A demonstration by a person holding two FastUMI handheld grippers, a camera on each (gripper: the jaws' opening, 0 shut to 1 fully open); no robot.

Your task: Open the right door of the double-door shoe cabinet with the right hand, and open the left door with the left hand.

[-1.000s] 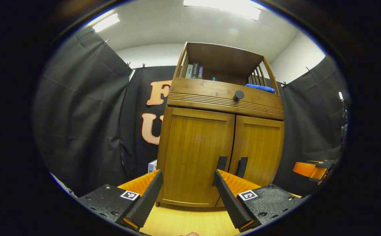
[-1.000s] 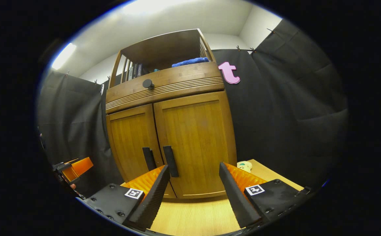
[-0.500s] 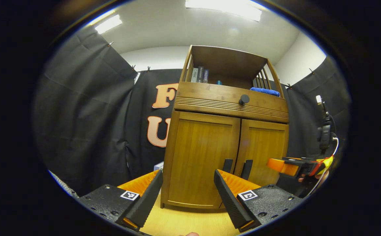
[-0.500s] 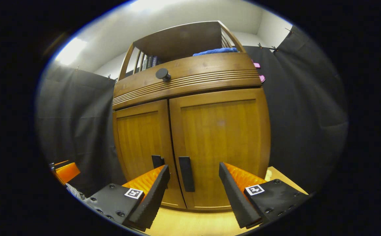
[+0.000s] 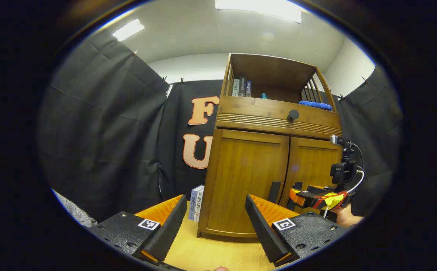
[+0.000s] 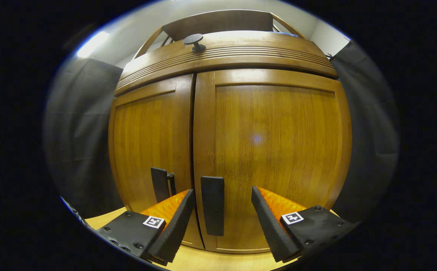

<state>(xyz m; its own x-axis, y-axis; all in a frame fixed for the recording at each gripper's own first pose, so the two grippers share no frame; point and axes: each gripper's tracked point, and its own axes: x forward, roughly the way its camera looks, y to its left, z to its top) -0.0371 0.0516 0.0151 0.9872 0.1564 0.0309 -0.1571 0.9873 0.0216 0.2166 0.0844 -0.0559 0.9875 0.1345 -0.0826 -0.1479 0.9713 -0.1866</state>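
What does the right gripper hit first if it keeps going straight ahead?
Likely the right door's black handle, standing between the open right gripper fingers, nearer the left one; depth is unclear, and both doors look closed.

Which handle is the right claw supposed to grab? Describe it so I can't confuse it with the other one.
Start at the wooden shoe cabinet with its two closed lower doors. On the right door, low down beside the centre seam, is a flat black vertical handle. It lies between the open right claw's fingers, while its twin sits across the seam on the left door.
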